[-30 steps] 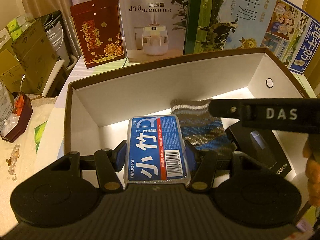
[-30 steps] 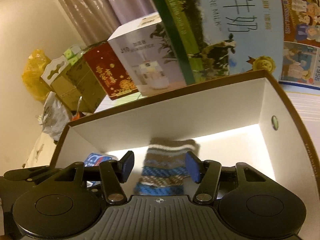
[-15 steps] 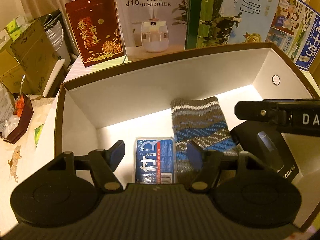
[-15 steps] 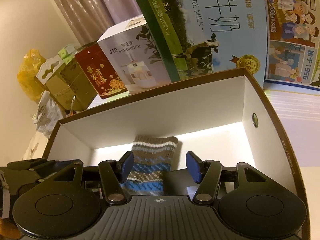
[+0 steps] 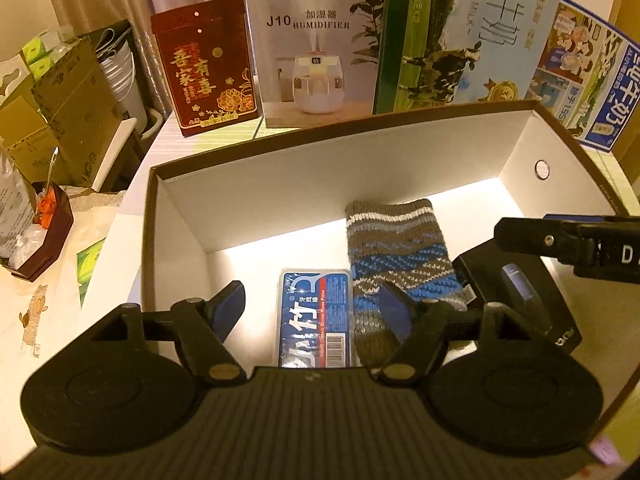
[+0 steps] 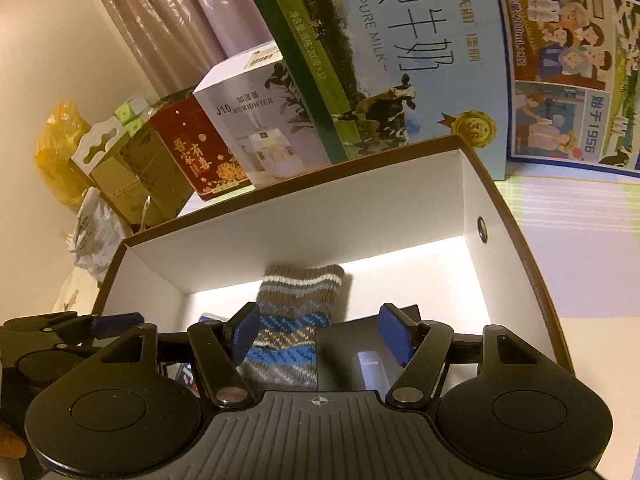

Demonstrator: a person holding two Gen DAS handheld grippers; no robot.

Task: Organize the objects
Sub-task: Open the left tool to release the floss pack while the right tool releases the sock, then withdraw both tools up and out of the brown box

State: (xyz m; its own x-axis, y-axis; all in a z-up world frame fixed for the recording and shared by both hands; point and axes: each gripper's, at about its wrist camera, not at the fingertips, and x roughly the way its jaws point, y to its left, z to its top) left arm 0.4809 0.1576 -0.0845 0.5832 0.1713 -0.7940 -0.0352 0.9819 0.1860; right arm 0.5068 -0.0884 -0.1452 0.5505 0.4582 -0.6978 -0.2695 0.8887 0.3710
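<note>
Left gripper (image 5: 310, 306) and right gripper (image 6: 320, 330) both stand spread and empty above the box (image 5: 360, 136). Floss pack (image 5: 314, 318), knitted sock (image 5: 400, 248) and black case (image 5: 524, 308) lie side by side inside — placement step judged complete; next move calls for withdrawal.

A blue floss-pick pack (image 5: 314, 318), a striped knitted sock (image 5: 394, 252) and a black case (image 5: 520, 300) are laid side by side inside the white-lined box (image 5: 340, 184).

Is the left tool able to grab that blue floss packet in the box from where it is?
Probably yes. The left tool is open right above the blue floss packet, which lies flat with nothing on it. The knitted sock lies close alongside and might get pinched too.
</note>
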